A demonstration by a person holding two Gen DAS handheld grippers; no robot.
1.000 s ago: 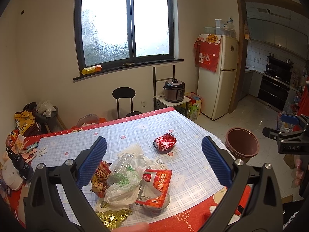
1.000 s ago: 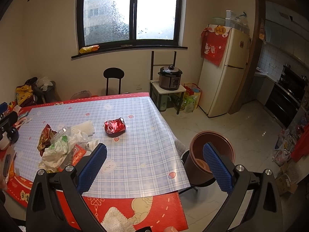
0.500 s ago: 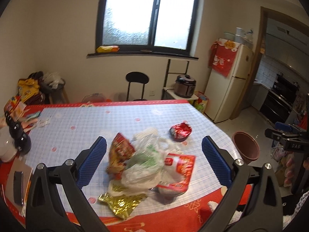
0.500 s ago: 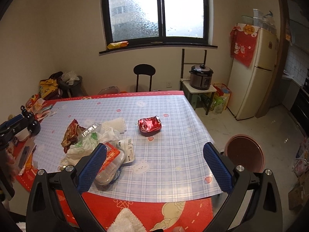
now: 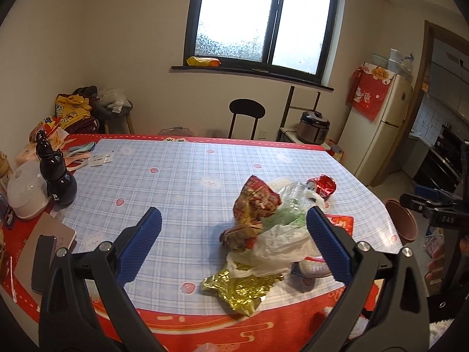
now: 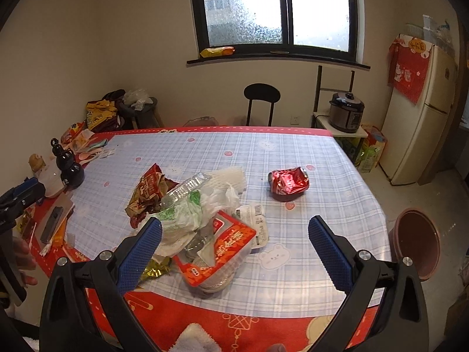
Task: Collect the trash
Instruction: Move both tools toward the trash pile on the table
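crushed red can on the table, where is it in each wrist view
Left wrist: crushed red can right of centre, behind the trash pile.
Right wrist: can just right of centre, apart from the pile.
Shared landmark: brown bin on the floor, at the right edge of both views.

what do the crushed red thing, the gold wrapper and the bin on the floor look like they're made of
Crushed red can: thin metal, probably aluminium; glossy, sharply dented, silver rim showing.
Gold wrapper: metallised foil or film; mirror-bright, finely crinkled.
Bin: looks like moulded plastic; smooth, matte, reddish-brown, uniform rim.
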